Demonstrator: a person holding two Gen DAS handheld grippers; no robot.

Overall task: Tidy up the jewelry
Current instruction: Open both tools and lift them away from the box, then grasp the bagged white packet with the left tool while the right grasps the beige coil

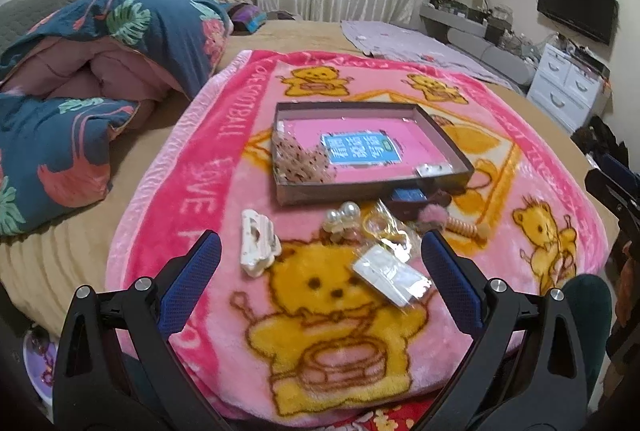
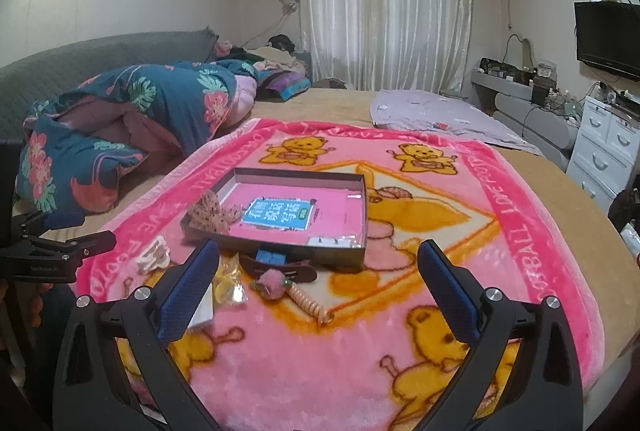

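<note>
A shallow dark box [image 1: 448, 147] with a pink floor lies on the pink bear blanket [image 1: 200, 199]; a brown lacy hair piece [image 1: 304, 161] lies in its left end. In front of it lie a white hair claw [image 1: 258, 243], a pearl clip [image 1: 344, 217], a yellow item in a clear bag [image 1: 384, 227], a white packet [image 1: 390, 275], a dark clip with a blue part [image 1: 412, 199] and a pink pompom with a coiled tie [image 1: 448, 221]. My left gripper [image 1: 318, 251] is open above the packet. My right gripper [image 2: 318, 261] is open above the pompom [image 2: 272, 283]; the box [image 2: 344, 255] lies just beyond.
A folded floral quilt [image 1: 120, 43] lies on the bed at the left. A lilac sheet [image 1: 416, 47] lies at the far right. White drawers [image 2: 604, 147] and a TV [image 2: 608, 39] stand beyond the bed's right edge. The left gripper shows at the left edge of the right wrist view [image 2: 52, 251].
</note>
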